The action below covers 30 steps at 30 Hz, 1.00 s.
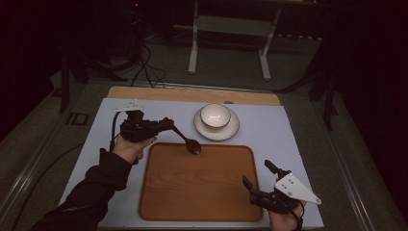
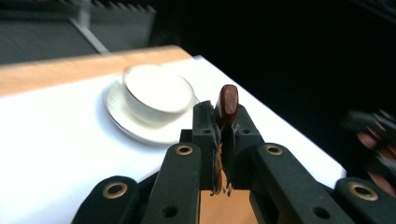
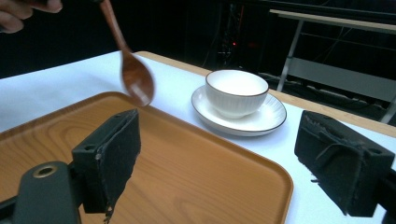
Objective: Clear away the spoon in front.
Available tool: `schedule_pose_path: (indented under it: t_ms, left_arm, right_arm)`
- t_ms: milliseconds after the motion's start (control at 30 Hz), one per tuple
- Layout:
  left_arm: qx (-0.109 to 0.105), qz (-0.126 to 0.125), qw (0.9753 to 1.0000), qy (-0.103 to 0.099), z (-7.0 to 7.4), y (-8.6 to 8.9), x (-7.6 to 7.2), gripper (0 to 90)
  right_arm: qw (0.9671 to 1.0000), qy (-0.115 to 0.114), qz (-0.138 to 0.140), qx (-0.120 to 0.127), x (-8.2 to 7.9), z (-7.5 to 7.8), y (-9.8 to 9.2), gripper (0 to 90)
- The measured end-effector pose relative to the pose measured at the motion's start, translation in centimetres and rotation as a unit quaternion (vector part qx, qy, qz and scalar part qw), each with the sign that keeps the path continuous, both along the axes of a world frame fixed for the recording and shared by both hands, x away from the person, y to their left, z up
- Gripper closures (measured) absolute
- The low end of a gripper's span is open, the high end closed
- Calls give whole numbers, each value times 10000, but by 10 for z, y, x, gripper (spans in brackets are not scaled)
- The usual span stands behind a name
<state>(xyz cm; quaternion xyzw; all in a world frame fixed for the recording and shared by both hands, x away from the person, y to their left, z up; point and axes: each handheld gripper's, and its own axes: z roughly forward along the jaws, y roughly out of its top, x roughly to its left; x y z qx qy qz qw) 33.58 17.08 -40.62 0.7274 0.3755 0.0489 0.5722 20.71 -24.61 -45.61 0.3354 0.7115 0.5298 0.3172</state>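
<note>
The left gripper [image 1: 163, 124] pinches the handle of a wooden spoon [image 1: 189, 143], its bowl hanging over the tray [image 1: 199, 204] edge nearest the cup [image 1: 215, 116]. The spoon appears light, stiff and smooth; grip mid-handle. The right gripper [image 1: 259, 175] rests beside the tray, jaws spread, empty.

**Left claw clamped, right claw spread**

The left claw [image 1: 166, 124], carried in a dark-sleeved hand [image 1: 129, 148], points right with its jaws pressed together on a thin handle. The right claw [image 1: 260, 176] sits low, jaws wide apart, aimed forward.
</note>
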Motion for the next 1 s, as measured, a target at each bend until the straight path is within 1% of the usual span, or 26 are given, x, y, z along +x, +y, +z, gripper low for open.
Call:
schedule_pose_path:
  t_ms: [33, 67, 100, 133, 167, 200, 233, 267, 300, 333, 367, 400, 500, 533, 567, 600, 667, 700, 733, 767, 800, 833, 867, 900, 933, 1000]
  left_arm:
    - [73, 4, 10000, -15, -1, 2, -2, 839]
    - [83, -117, 9999, 15, -1, 3, -3, 839]
    - [124, -157, 9998, -20, -2, 6, -5, 839]
    - [104, -260, 9996, 10, -2, 9, -5, 839]
    - [104, -260, 9996, 10, -2, 9, -5, 839]
    - [107, -385, 9992, -41, -2, 13, -7, 839]
    - [133, -413, 9991, -20, -2, 15, -8, 839]
    - [124, -524, 9985, 22, -2, 17, -8, 839]
    - [152, -606, 9980, 9, -2, 20, -9, 839]
    - [186, -621, 9979, 5, -2, 22, -9, 838]
    - [210, -759, 9969, 27, -3, 25, -10, 838]
    - [258, -791, 9965, -6, -2, 26, -11, 839]
    - [328, -949, 9949, 11, -2, 30, -14, 839]
    - [315, -1027, 9942, 62, -2, 32, -14, 838]
    - [315, -1027, 9942, 62, -2, 32, -14, 838]
    - [412, -1211, 9918, -2, -2, 34, -16, 838]
    - [427, -1343, 9900, -18, -1, 37, -17, 838]
    - [422, -1472, 9882, 28, -1, 38, -17, 838]
    - [462, -1616, 9858, 19, -2, 39, -17, 838]
    - [539, -1686, 9842, 28, -2, 39, -18, 838]
    - [571, -1883, 9804, 90, -2, 39, -18, 838]
    - [659, -2010, 9774, 50, -3, 39, -19, 837]
    - [731, -2092, 9751, 50, -4, 40, -19, 837]
    - [770, -2237, 9715, 123, -5, 39, -19, 837]
    - [850, -2307, 9693, 109, -6, 40, -19, 837]
    - [911, -2466, 9646, 198, -8, 40, -17, 837]
  right_arm:
    - [10000, 10, 0, -1, 0, 0, 0, 143]
    - [10000, 8, -3, -5, 0, 0, 0, 143]
    - [10000, 10, 2, -7, 0, 0, 0, 143]
    - [10000, 8, 1, -7, 0, 0, 1, 143]
    - [10000, 8, 1, -7, 0, 0, 1, 143]
    - [10000, 8, -1, -7, 0, 0, 1, 143]
    - [10000, 10, 1, -9, 0, 0, 1, 143]
    - [10000, 9, 1, -12, 0, 0, 1, 143]
    - [10000, 12, -3, -14, 1, 0, 1, 143]
    - [10000, 20, -2, -14, 1, 0, 1, 144]
    - [10000, 24, -3, -11, 1, 0, 1, 143]
    - [10000, 29, 2, -14, 1, 0, 1, 143]
    - [10000, 40, 10, -17, 1, -1, 1, 143]
    - [10000, 48, 10, -13, 1, -1, 1, 143]
    - [10000, 48, 10, -13, 1, -1, 1, 143]
    - [10000, 51, 9, -14, 1, -1, 1, 143]
    - [10000, 50, 25, -23, 2, -1, 2, 143]
    - [10000, 53, 29, -26, 2, -1, 3, 143]
    - [10000, 52, 30, -32, 2, -1, 3, 143]
    - [10000, 60, 31, -31, 2, -1, 3, 143]
    - [10000, 66, 33, -28, 2, -1, 3, 143]
    - [10000, 73, 38, -28, 2, -1, 3, 144]
    - [10000, 80, 45, -29, 2, -1, 4, 144]
    - [9999, 91, 52, -25, 2, -2, 4, 144]
    - [9999, 96, 60, -23, 3, -2, 4, 144]
    - [9999, 111, 67, -20, 3, -2, 4, 144]
